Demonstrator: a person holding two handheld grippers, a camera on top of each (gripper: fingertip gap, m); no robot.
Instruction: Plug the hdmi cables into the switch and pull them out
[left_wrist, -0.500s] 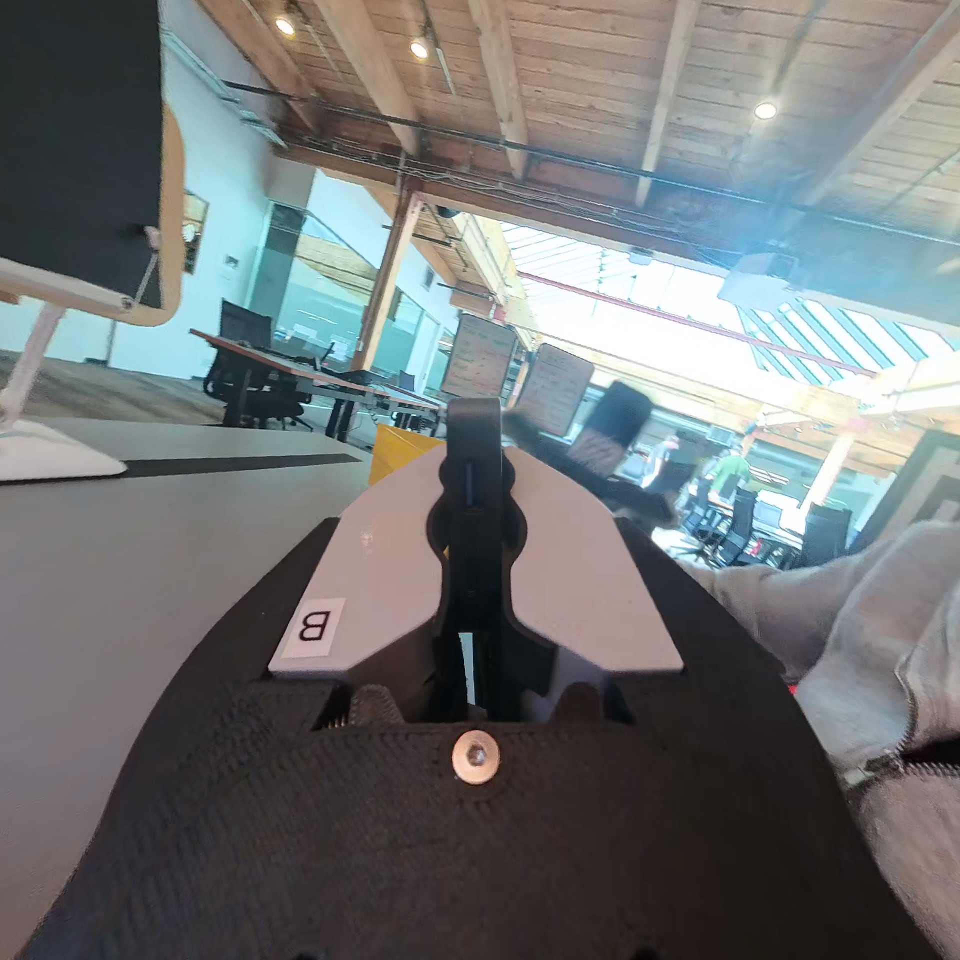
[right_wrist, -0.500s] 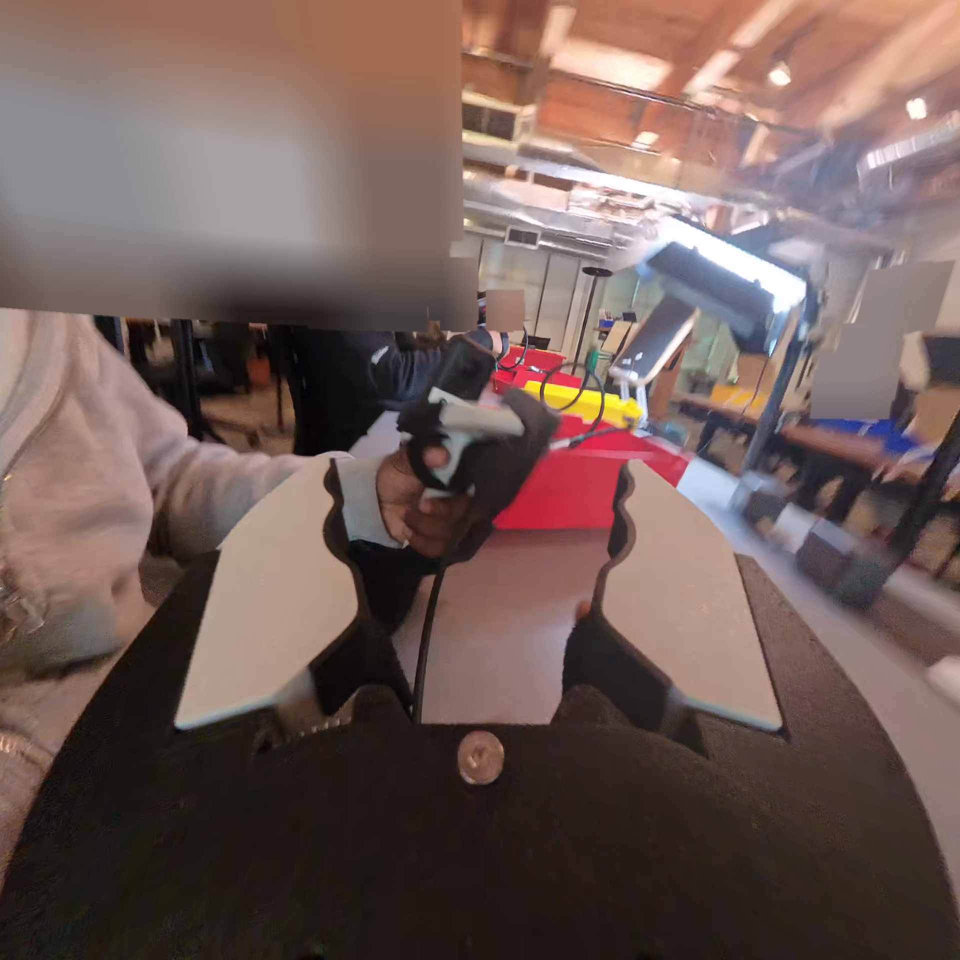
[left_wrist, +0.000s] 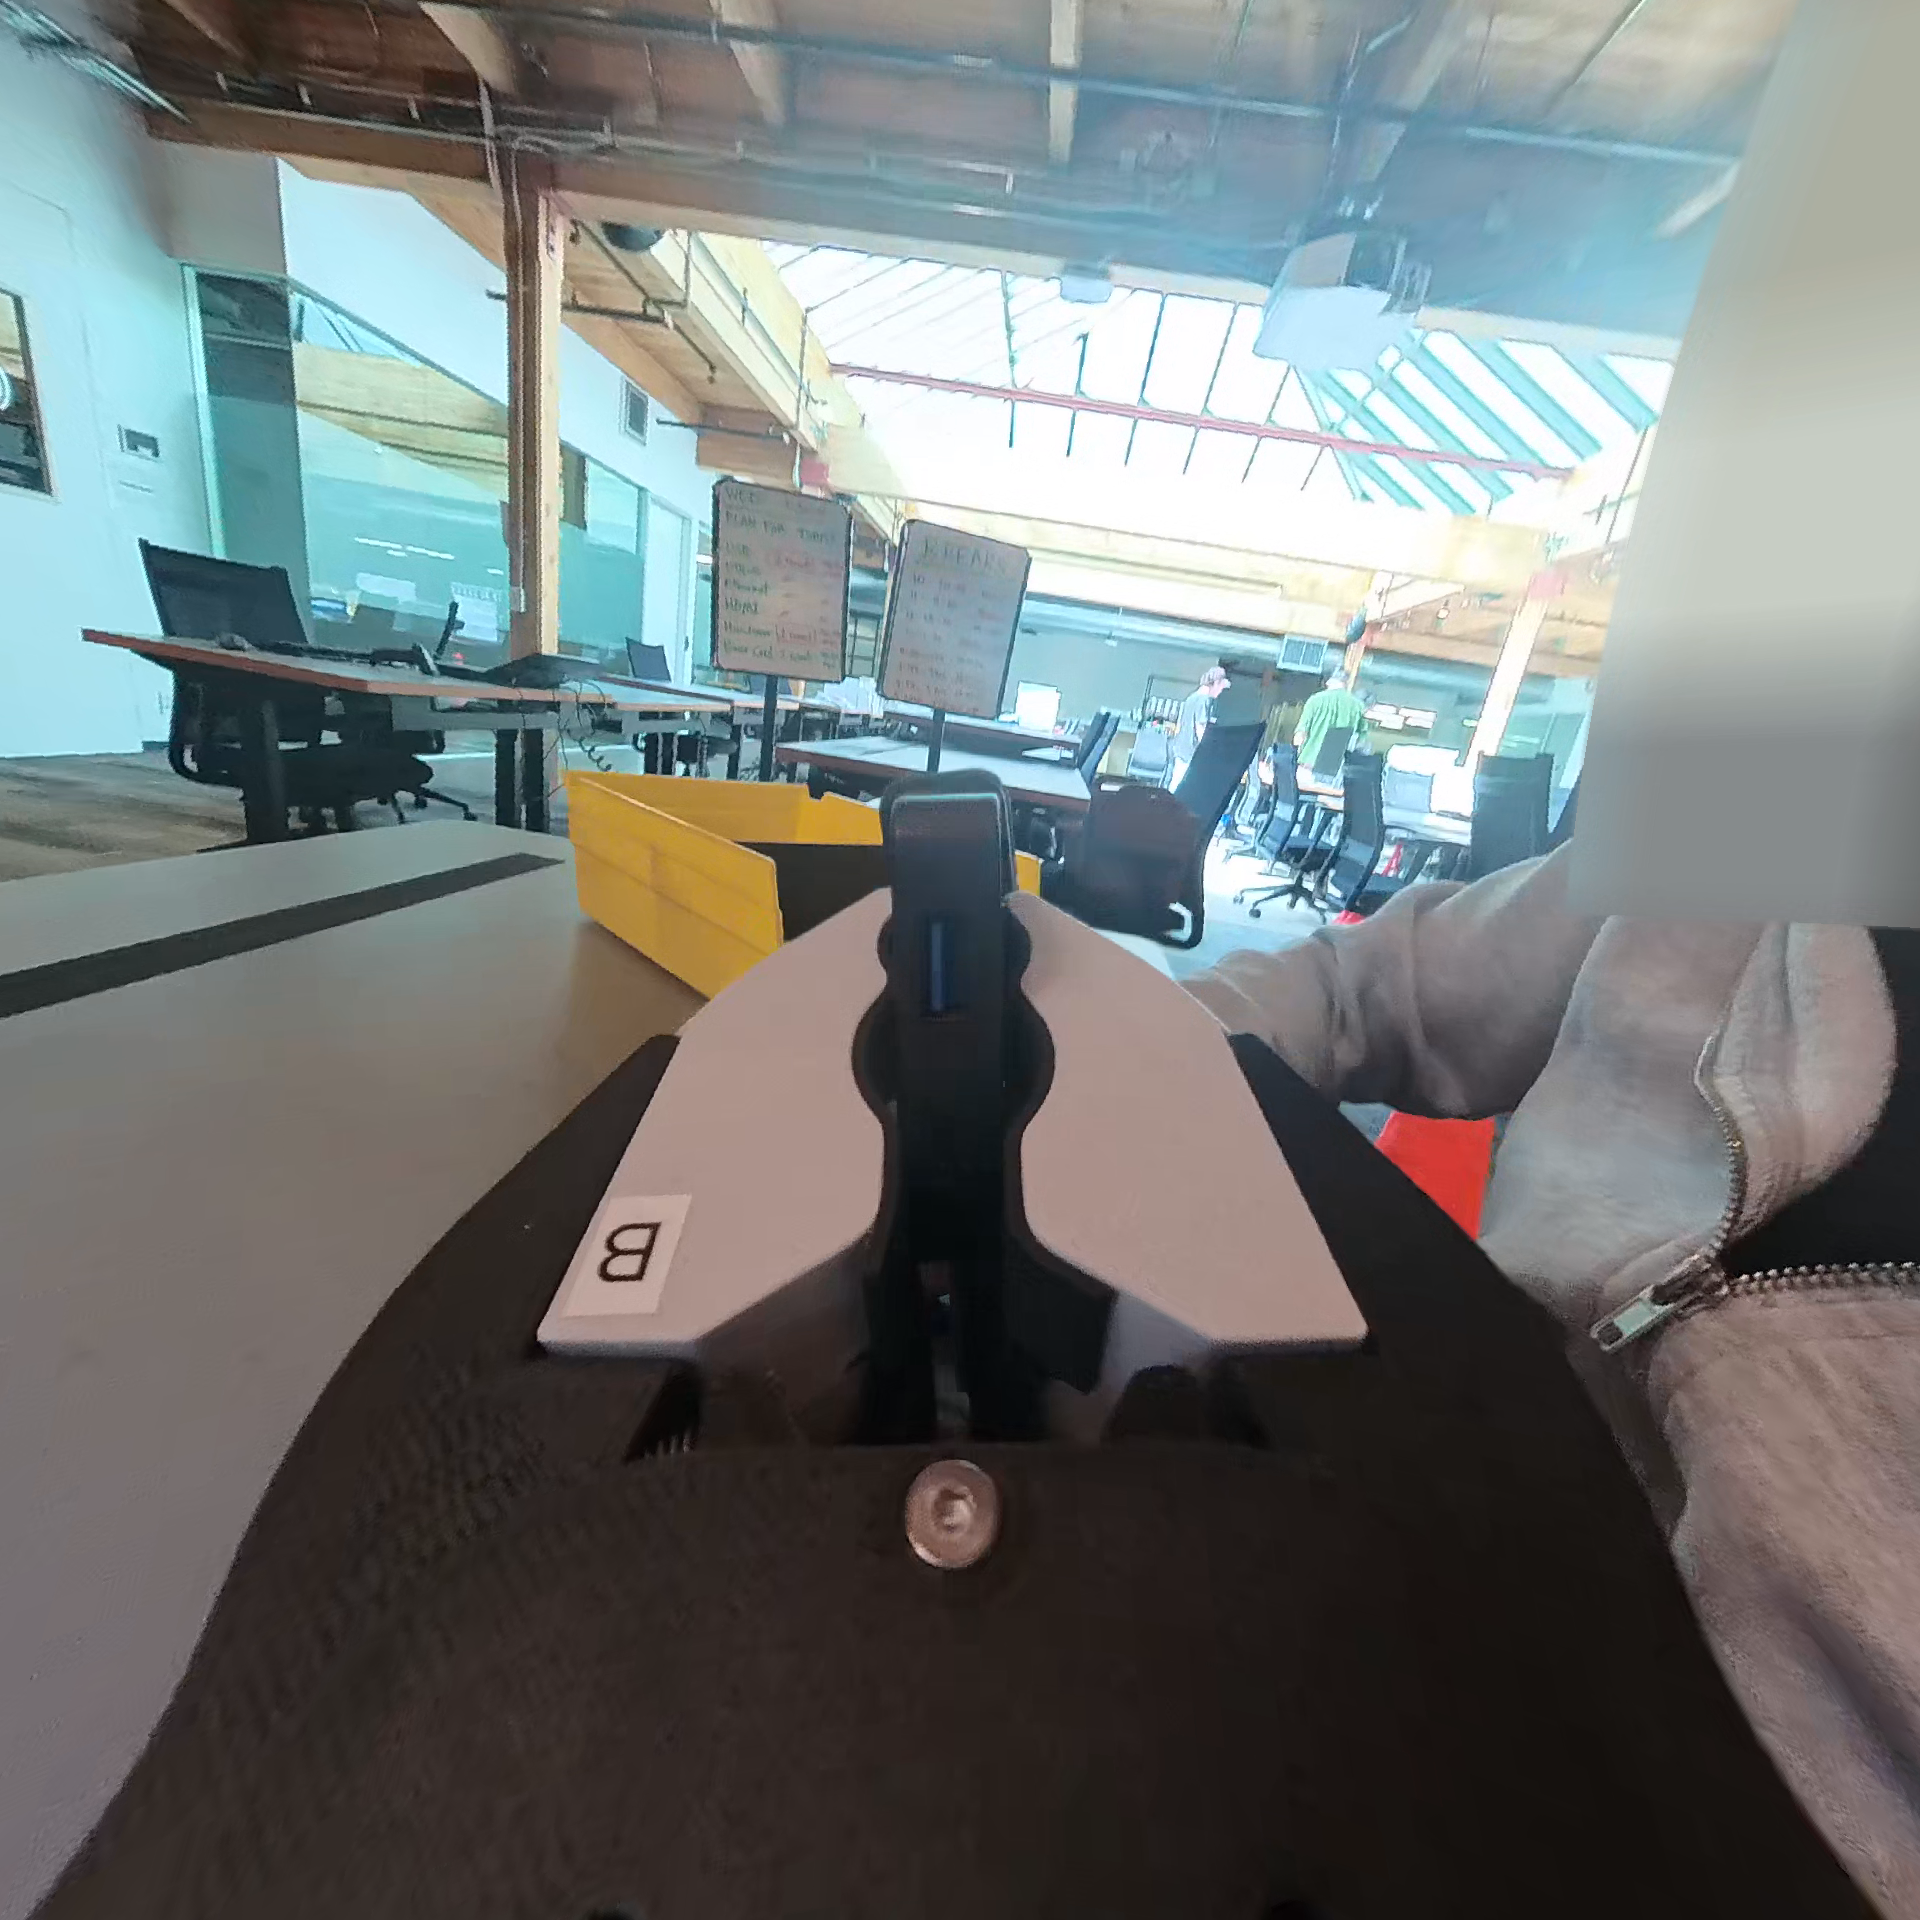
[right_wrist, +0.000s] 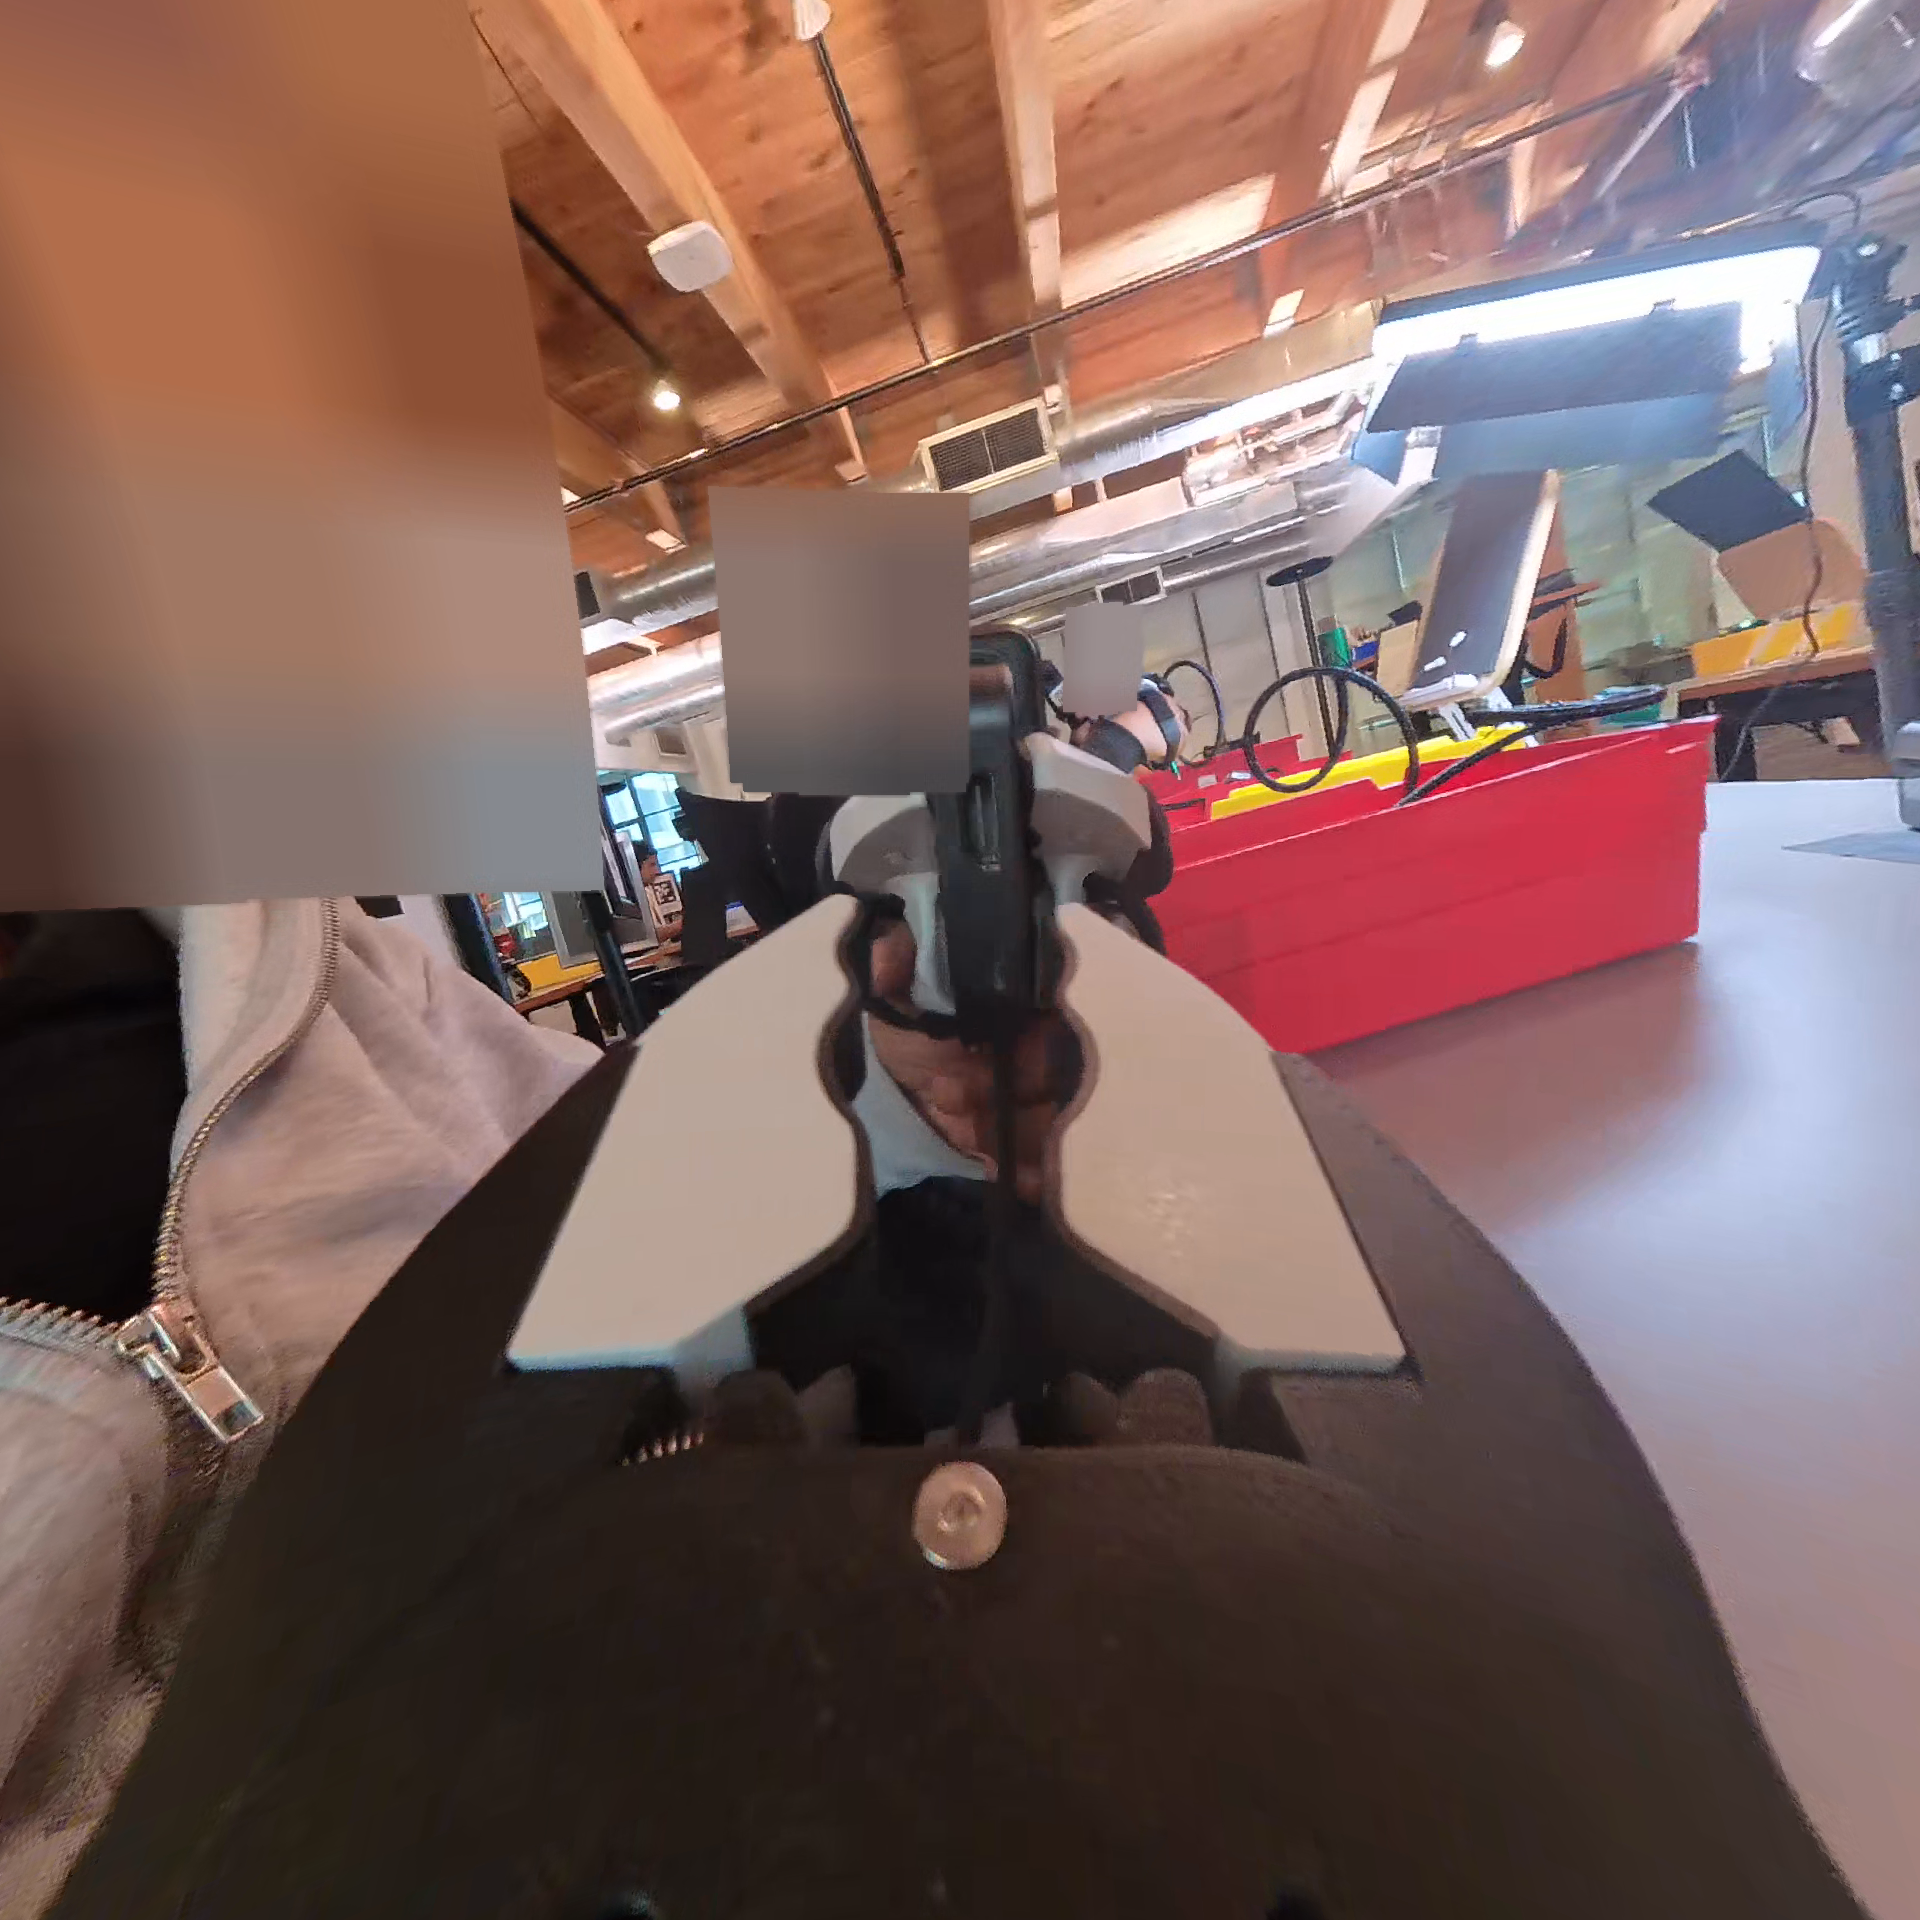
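My left gripper (left_wrist: 945, 914) is shut on a black switch (left_wrist: 940, 831), held upright on its edge above the grey table (left_wrist: 260, 1091); a blue port shows on the edge facing me. In the right wrist view the same switch (right_wrist: 987, 790) sits in the left gripper's grey fingers (right_wrist: 1081, 821), with a hand (right_wrist: 935, 1101) below. My right gripper (right_wrist: 956, 925) is close in front of it, jaws narrowed with a gap left. A thin black cable (right_wrist: 1000, 1143) runs from the switch's lower end back through that gap. No plug shows clearly.
A yellow bin (left_wrist: 675, 883) stands on the table just beyond the left gripper. A red bin (right_wrist: 1434, 894) with looped black cables (right_wrist: 1330, 727) stands to the right of the right gripper. The person's grey zip jacket (left_wrist: 1714, 1091) is close on the inner side.
My right gripper's jaws have narrowed from wide open, and it has come closer to the switch. The left gripper has swung right, still shut on the switch; the yellow bin has come into view.
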